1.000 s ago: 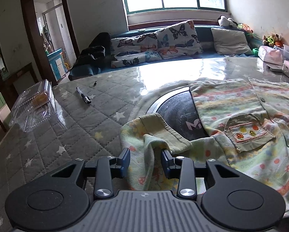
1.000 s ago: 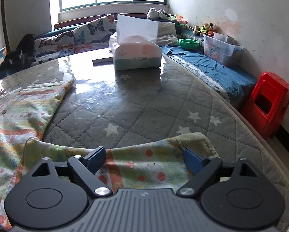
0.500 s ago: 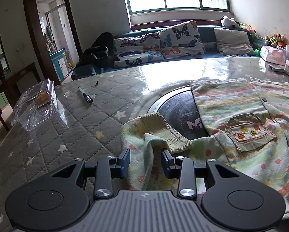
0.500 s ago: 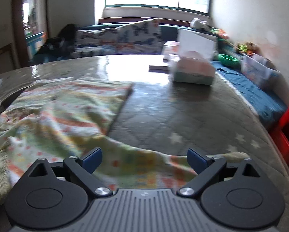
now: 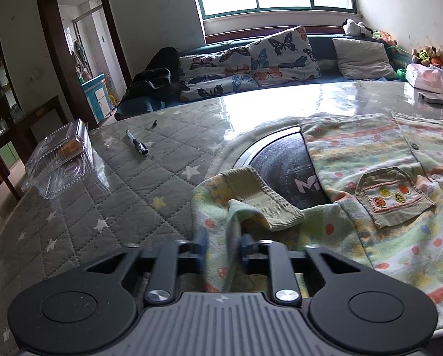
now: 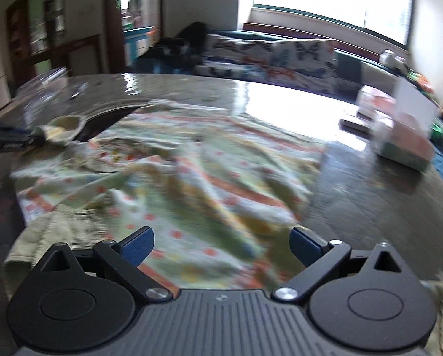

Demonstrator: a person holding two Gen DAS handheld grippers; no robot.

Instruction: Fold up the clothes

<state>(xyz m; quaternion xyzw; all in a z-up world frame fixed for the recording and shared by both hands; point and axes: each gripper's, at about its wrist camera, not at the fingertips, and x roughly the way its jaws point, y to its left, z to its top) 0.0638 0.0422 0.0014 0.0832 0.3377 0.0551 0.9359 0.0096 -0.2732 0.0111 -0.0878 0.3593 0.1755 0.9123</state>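
We see a small child's jacket (image 5: 378, 160) lying spread on the round table (image 5: 108, 184), partly over the dark round plate in the middle. One sleeve (image 5: 239, 204) is bunched near the left edge of the cloth, with its ribbed cuff (image 5: 260, 195) turned up.

The left gripper (image 5: 221, 241) is closing on a raised fold of this sleeve; the cloth is between its jaws, and the pads seem not yet pressed firmly on it. The right gripper (image 6: 220, 241) hovers above the lower part of the jacket with its jaws wide apart and nothing between them. This view is blurred, so we cannot tell how near it is to the cloth.

We judge the jacket to be light, soft and limp. It will sag and wrinkle when lifted, and it can slide on the glossy table cover. The thicker ribbed cuff and the hem look like the best places to take hold, because a thin fold may slip out. A tissue box (image 6: 405, 136) stands well apart.
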